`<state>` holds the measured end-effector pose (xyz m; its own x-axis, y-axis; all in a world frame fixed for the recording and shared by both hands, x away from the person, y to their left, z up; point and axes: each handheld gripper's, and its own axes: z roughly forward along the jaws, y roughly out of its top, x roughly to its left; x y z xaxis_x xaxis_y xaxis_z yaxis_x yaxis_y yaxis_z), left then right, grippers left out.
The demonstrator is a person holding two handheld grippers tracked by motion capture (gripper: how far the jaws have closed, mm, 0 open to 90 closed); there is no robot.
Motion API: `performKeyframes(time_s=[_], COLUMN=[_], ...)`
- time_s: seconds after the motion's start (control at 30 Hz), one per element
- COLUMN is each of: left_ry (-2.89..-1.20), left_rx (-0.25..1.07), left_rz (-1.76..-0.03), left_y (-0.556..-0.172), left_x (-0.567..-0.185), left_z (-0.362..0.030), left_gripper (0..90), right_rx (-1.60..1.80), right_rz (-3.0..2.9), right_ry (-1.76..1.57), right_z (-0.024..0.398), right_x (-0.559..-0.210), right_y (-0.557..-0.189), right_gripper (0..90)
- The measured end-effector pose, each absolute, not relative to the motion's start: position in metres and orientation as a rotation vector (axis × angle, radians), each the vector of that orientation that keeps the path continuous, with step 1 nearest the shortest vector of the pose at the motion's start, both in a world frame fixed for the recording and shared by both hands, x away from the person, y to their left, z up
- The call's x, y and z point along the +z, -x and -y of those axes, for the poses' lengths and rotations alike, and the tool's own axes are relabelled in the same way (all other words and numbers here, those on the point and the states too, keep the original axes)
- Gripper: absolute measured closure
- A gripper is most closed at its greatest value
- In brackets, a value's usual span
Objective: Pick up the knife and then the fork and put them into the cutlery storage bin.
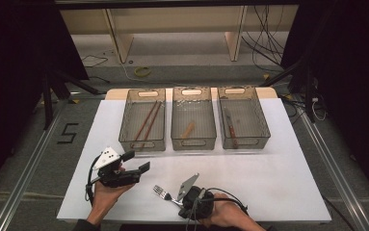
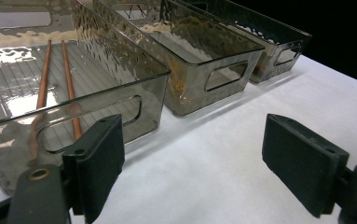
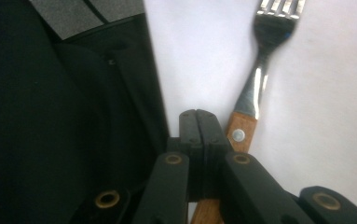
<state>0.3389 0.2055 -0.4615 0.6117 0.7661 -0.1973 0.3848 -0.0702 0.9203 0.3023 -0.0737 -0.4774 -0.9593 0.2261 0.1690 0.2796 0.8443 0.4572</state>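
Note:
A fork with a wooden handle lies on the white sheet near the front edge, tines pointing to the left. In the right gripper view the fork runs up the sheet, and its handle passes under my right gripper, whose pads are pressed together with nothing between them. Seen from above, the right gripper sits over the handle end. My left gripper is held open above the sheet, left of the fork. It faces the left bin, and only bare sheet shows between the jaws of the left gripper.
Three smoky clear bins stand in a row at the back of the sheet. The left bin holds two chopsticks, the middle bin a short wooden piece, and the right bin a knife. The table's front edge is close behind both hands.

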Motion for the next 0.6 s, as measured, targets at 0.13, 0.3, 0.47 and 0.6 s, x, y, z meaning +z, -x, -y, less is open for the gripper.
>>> performKeyframes(time_s=[0.13, 0.3, 0.47, 0.6], left_ry=[-1.683, -1.683, -1.683, -1.684], left_rx=[0.412, 0.412, 0.412, 0.412], left_rz=[-0.959, -0.959, -0.960, -0.958], left_y=[-0.339, -0.339, -0.339, -0.339], left_x=[-0.461, -0.462, -0.462, -0.462], left_z=[-0.206, -0.205, -0.205, -0.205], left_gripper=[20.4, 20.4, 20.4, 20.4], right_rx=[-0.750, -0.760, -0.763, -0.772], right_rz=[2.920, 2.945, 2.967, 2.965], right_ry=[0.459, 0.527, 0.566, 0.560], right_z=[0.082, 0.093, 0.098, 0.099], right_x=[-0.477, -0.476, -0.475, -0.473], right_y=[-0.311, -0.322, -0.330, -0.331], right_gripper=[90.0, 90.0, 90.0, 90.0])
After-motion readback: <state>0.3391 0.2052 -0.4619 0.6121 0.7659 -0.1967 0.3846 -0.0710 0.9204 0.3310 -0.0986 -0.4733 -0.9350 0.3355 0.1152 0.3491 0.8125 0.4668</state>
